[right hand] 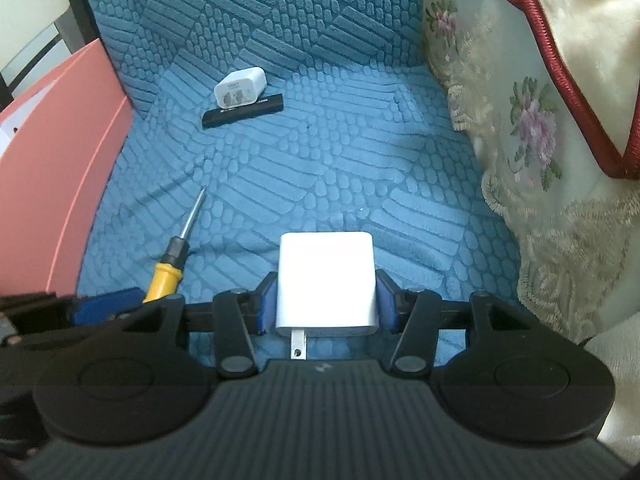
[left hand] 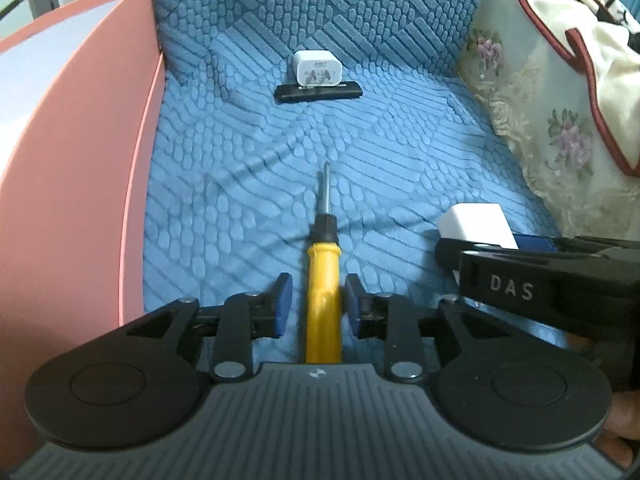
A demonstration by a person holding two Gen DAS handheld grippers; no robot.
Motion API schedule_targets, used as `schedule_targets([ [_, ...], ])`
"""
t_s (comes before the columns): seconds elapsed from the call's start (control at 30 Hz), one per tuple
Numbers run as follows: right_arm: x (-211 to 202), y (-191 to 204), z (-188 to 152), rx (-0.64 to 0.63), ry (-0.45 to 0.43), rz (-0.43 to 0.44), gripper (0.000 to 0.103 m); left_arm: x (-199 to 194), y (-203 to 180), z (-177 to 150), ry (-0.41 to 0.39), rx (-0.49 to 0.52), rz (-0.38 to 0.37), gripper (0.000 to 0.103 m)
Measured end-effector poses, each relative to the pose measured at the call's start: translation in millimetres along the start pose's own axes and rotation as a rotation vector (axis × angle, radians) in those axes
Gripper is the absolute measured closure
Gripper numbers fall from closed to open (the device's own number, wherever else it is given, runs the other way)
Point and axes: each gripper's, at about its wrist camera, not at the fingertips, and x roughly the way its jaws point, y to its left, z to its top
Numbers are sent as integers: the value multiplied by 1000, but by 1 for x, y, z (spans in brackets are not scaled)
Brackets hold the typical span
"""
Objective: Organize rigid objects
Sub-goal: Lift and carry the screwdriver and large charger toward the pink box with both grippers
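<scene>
L tool (left hand: 314, 304) spread apart round yellow-handled screwdriver (left hand: 323, 280), pads just off handle, driver lying on blue textured sofa cover (left hand: 360, 152), tip aimed away toward back. R tool (right hand: 326, 300) clamped on white charger block (right hand: 326, 280), prong poking out at rear. Far back: 2nd white charger (left hand: 314, 68) propped against black bar (left hand: 319, 92); pink box (left hand: 80, 160) at left, floral cloth (right hand: 532, 128) at right.

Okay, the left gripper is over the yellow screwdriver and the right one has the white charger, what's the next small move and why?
Probably lift the left gripper back off the screwdriver: its blue pads stand apart from the yellow handle, which lies on the blue cushion, so nothing is held there. The right gripper is clamped on the white charger, which could then go beside the other charger and the black bar.
</scene>
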Motion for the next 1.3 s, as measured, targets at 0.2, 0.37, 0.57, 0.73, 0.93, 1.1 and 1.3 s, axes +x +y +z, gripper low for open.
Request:
schedule_targets([
  [0.2, 1, -7, 3, 50, -3, 16, 50, 8, -7, 8, -28, 29, 0, 69],
  [0.37, 1, -11, 5, 79, 0, 30, 50, 14, -13, 13, -50, 63, 23, 76],
  [0.57, -5, -12, 4, 73, -10, 28, 50, 11, -9, 13, -47, 31, 12, 81],
  [0.73, -23, -14, 6, 56, -48, 33, 50, -10, -3, 8, -77, -14, -28, 81],
  [0.93, -42, -11, 0, 30, -70, 35, 50, -41, 7, 5, -120, -66, -79, 81],
  [1.1, -64, -10, -7, 4, -107, 42, 50, -63, 9, 5, -150, -86, -115, 81],
  [1.3, -89, -7, -14, -21, -151, 39, 50, -83, 13, -4, -164, -108, -143, 81],
])
